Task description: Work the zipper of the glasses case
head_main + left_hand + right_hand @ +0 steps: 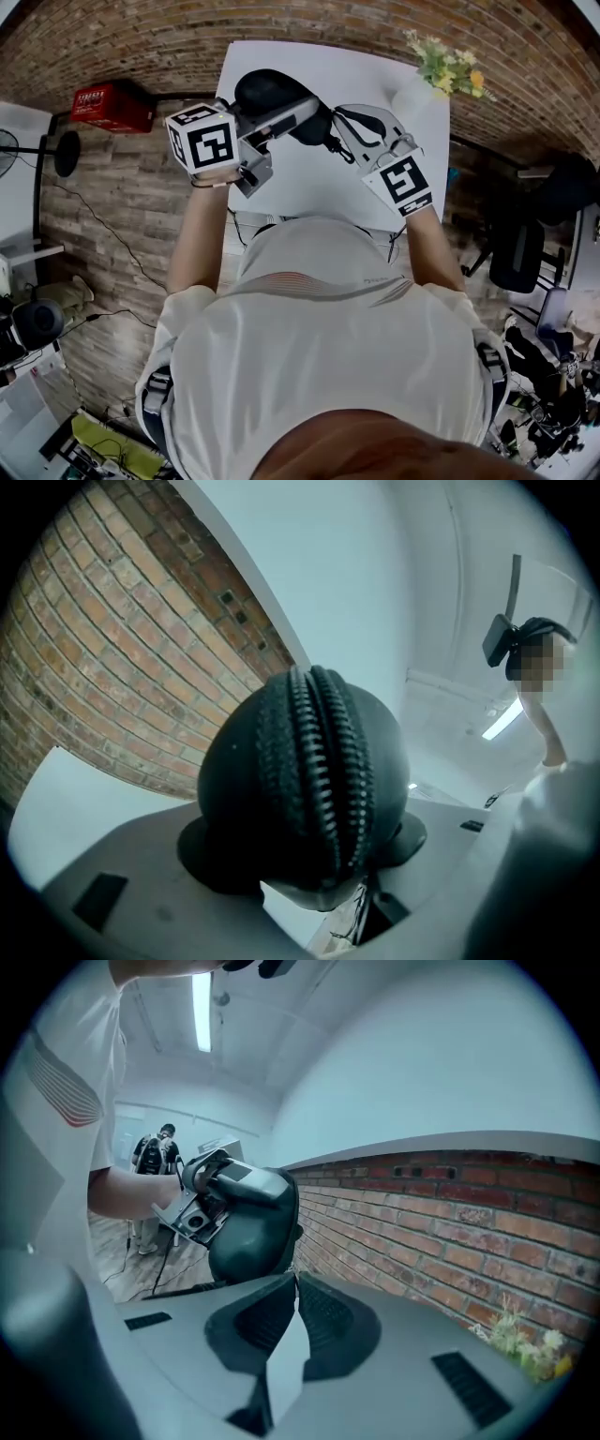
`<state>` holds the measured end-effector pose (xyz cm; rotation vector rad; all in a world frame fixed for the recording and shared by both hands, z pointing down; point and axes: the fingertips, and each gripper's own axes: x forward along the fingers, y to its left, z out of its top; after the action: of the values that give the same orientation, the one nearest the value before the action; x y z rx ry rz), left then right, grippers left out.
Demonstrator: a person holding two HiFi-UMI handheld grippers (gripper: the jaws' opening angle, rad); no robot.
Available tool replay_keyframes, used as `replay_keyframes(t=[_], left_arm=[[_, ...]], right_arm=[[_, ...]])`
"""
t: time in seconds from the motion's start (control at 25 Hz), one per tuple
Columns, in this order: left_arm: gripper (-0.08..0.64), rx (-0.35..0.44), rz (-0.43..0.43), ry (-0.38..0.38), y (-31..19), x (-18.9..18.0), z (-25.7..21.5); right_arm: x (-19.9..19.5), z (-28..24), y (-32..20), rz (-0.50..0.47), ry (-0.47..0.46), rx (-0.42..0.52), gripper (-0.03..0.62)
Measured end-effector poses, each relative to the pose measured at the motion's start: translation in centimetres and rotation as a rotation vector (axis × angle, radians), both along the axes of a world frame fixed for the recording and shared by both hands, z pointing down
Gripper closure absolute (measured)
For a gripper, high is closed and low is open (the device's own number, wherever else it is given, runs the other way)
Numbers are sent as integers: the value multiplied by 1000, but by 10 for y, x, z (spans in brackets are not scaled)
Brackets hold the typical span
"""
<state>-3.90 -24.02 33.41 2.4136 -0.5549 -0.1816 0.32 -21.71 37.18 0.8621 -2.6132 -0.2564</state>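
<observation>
Seen from above, a person stands at a white square table (309, 192) with a gripper in each hand. Both grippers meet over the far part of the table.

The left gripper (309, 847) has its jaws spread wide and clamped on the two sides of a black, rounded, hard-shell glasses case (300, 780). It holds the case level above the table, and the case seems lifted clear of the top. In the left gripper view the case fills the gap between the dark pads (211, 855). Its black toothed zipper (323, 761) runs up the middle, end-on to the camera, and looks closed along the stretch that shows.

The right gripper (292, 1283) has its jaws pressed together to a narrow point. Their tips sit right at the near edge of the case. Something small and pale shows at the tips. Whether the zipper pull is actually pinched there cannot be made out.

The step in hand appears to be taking hold of the pull while the left gripper steadies the case. The next move probably calls for a firm pinch on the pull. After that comes a smooth draw along the curved track while the left grip holds steady.
</observation>
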Motion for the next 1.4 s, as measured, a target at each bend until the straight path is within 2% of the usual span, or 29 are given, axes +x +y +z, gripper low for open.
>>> replay_keyframes(t=[0.6,0.92,1.04,1.24,1.4], left_arm=[[287,-13,237,-247,35,26,39],[287,-33,382,-425,58,38,80],[287,-48,436,-477,69,40,96],[287,-40,514,-619,79,39,125],[287,-26,563,-735,87,36,145]], right_arm=[[-13,5,9,-62,42,20,528],[-17,9,9,-94,65,43,526],[-20,9,12,-103,92,68,526],[-24,19,15,-146,197,153,525],[-28,25,23,-199,233,167,523]])
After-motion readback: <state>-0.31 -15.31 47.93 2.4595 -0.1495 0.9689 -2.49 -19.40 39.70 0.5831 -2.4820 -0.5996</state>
